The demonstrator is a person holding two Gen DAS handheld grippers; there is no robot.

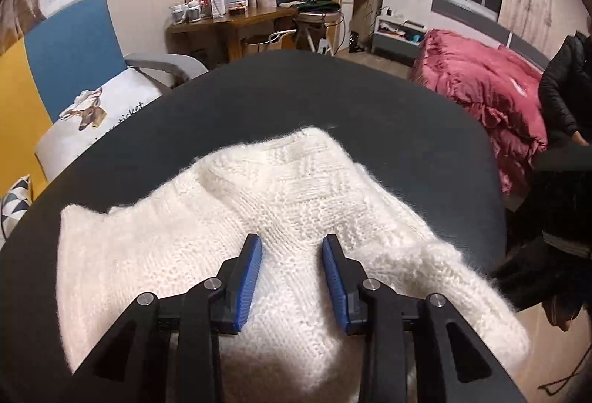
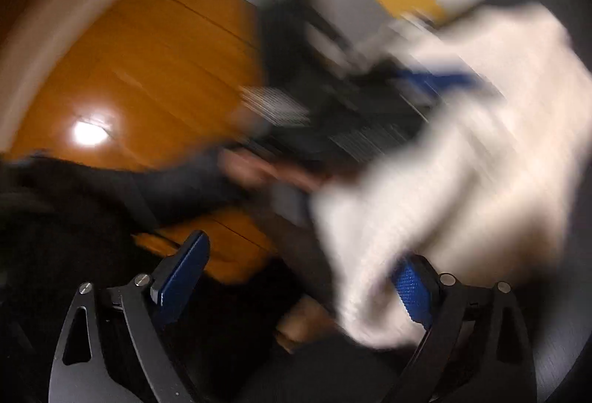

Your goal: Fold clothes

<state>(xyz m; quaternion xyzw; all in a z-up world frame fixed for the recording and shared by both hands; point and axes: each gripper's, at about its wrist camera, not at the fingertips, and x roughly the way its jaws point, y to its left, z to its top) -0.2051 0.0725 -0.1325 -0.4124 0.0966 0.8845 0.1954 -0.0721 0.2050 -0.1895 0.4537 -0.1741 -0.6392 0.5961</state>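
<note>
A fluffy white knit sweater (image 1: 288, 188) lies spread on a dark round table (image 1: 259, 96) in the left wrist view. My left gripper (image 1: 292, 244) hovers over its near middle, blue pads apart, with only flat knit showing between them. The right wrist view is heavily blurred. In it my right gripper (image 2: 307, 247) stands wide open, and a fold of the sweater (image 2: 481, 144) hangs down against its right pad (image 2: 414, 284) without being pinched. A hand (image 2: 259, 173) in a dark sleeve shows beyond it.
Behind the table stand a blue and yellow sofa (image 1: 66, 48) with a white cushion, a cluttered wooden desk (image 1: 229, 22) and a bed with a red quilt (image 1: 481, 96). A person in a black jacket (image 1: 562, 88) is at the right edge. The wooden floor (image 2: 129, 70) lies below.
</note>
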